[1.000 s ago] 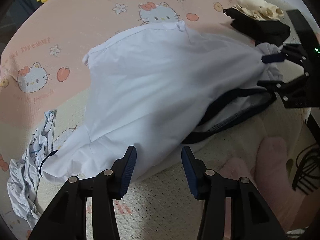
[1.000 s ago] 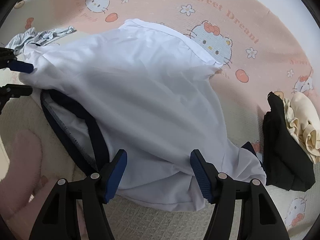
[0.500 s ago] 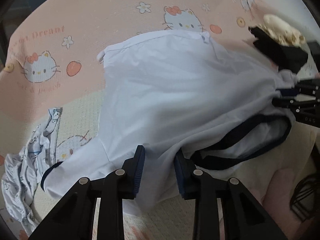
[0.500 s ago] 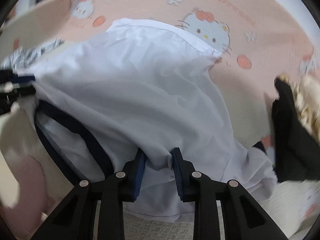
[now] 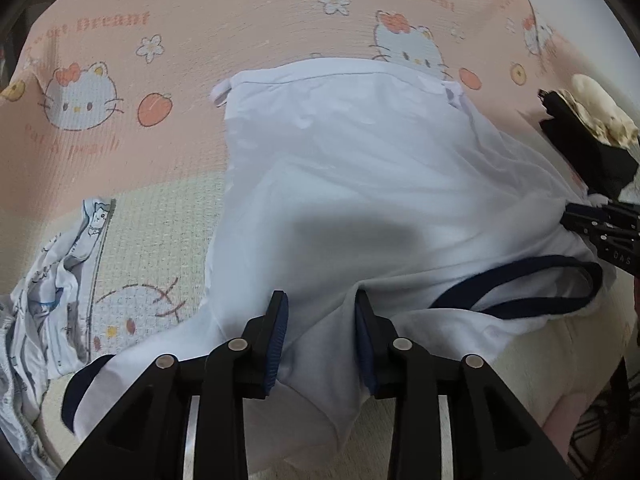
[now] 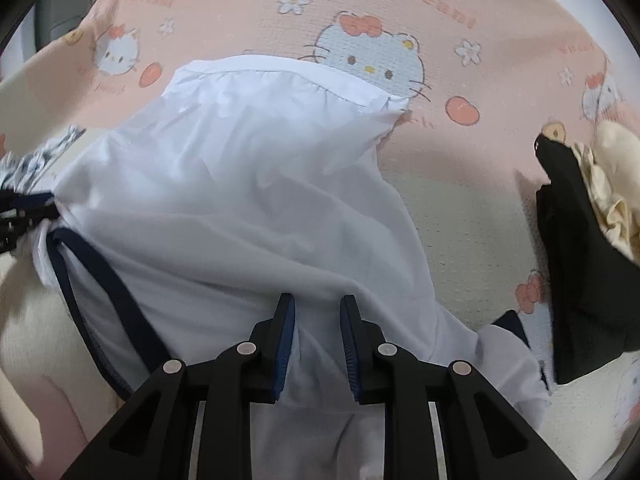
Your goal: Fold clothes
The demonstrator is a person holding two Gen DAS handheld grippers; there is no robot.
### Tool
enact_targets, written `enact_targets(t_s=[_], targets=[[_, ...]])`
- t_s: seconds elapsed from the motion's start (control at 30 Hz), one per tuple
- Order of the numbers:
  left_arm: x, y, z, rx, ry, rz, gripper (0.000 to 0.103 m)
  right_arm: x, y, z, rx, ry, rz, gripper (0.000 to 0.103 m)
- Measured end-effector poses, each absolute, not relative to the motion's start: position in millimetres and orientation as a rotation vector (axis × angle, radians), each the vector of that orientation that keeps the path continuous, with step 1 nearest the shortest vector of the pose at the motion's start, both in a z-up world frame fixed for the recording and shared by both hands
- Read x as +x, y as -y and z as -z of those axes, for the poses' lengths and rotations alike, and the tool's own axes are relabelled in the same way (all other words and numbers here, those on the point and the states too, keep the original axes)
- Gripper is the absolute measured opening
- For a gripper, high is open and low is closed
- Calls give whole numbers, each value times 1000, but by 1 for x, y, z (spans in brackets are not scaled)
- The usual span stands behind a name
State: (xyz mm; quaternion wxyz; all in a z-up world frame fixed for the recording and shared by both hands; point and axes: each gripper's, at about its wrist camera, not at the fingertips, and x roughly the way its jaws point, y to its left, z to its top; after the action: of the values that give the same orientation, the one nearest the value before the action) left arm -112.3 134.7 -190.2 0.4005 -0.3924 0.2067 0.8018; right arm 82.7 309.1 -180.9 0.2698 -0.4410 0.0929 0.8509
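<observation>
Lettering "Sweet Dream" marked the pink cat-print blanket (image 5: pixel 192 152); left gripper (image 5: pixel 320 336) and right gripper (image 6: pixel 318 340) each pinched the white navy-trimmed shirt (image 5: pixel 360 184), the left's jaws having just eased wider; a black folded garment (image 6: pixel 580 272) lay beside it.

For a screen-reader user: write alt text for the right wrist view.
The right tool pinches the near edge of a white garment with navy trim, spread over a pink cartoon-cat bedsheet. The left tool grips the garment's left edge. A folded black garment with a cream ruffled piece on it lies to the right.
</observation>
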Motion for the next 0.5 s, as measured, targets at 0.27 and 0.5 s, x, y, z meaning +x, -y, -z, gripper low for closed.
enact_targets(t_s=[0.27, 0.5], targets=[[-115, -118, 175, -1142, -388, -1993, 36, 83, -311, 179, -1181, -309, -2285, 22], [-86, -105, 152, -1095, -435, -2000, 36, 91, -298, 160, -1171, -311, -2269, 39]])
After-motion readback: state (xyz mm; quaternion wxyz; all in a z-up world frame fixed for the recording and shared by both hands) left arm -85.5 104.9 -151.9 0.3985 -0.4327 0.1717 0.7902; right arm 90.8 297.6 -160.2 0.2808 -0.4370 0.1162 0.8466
